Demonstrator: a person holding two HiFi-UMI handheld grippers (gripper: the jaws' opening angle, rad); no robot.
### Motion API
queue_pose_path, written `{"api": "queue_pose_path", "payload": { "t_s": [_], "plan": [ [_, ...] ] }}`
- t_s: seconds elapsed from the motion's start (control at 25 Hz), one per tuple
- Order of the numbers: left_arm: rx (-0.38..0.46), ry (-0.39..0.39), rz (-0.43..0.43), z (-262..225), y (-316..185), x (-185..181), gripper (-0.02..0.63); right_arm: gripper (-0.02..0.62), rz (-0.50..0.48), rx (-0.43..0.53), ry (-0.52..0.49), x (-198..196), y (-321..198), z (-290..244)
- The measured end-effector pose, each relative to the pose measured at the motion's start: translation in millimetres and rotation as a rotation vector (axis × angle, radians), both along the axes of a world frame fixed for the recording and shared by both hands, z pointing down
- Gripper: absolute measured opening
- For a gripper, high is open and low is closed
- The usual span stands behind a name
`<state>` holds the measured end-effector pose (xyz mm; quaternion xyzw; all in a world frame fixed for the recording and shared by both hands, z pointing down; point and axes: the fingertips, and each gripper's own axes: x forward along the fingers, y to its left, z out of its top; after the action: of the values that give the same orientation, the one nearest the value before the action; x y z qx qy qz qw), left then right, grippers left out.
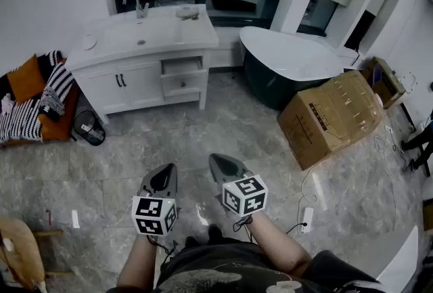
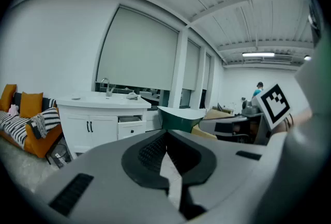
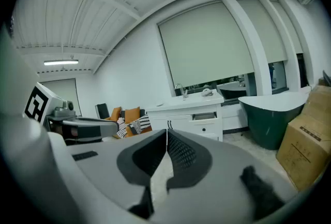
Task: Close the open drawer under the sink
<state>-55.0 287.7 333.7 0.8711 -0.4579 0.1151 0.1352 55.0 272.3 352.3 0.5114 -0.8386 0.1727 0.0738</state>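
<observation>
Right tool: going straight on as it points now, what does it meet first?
Nothing close. The shut right tool aims at the white sink cabinet, near its open top drawer; tilted slightly down, it may touch the grey marble floor first. Depth unclear.

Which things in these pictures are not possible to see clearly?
- Inside of the open drawer: too small in the head view; its front hides it in both gripper views.
- Item beside the faucet: too small in every view.
- Print on the cardboard box: too small, head view.
- Wooden object: cut off by the head view's left edge.
</observation>
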Motion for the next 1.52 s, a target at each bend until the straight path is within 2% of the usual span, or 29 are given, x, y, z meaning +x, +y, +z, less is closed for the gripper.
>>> {"api": "queue_pose_path", "payload": {
  "t_s": [0.64,0.92,1.04,1.2,1.52],
  "plan": [
    [-0.006,0.030,-0.029,-6.7,24.3,-28.1,0.013,0.025,-0.030,0.018,0.028,-22.0,23.3,-10.3],
    [0.004,0.041,-0.070,-1.1,35.9,-56.9,0.014,0.026,-0.037,-0.017,-0.044,-38.8,39.4,0.3],
    [0.021,0.007,-0.073,4.6,42.2,-70.1,0.014,0.026,-0.044,-0.041,-0.069,-48.1,45.5,9.5],
    [0.042,-0.048,-0.073,9.8,44.1,-85.2,0.014,0.028,-0.048,-0.045,-0.052,-56.7,51.3,16.9],
    [-0.002,-0.037,-0.099,27.2,30.4,-106.1,0.014,0.028,-0.037,-0.072,-0.024,-56.0,37.6,31.6]
  ]
}}
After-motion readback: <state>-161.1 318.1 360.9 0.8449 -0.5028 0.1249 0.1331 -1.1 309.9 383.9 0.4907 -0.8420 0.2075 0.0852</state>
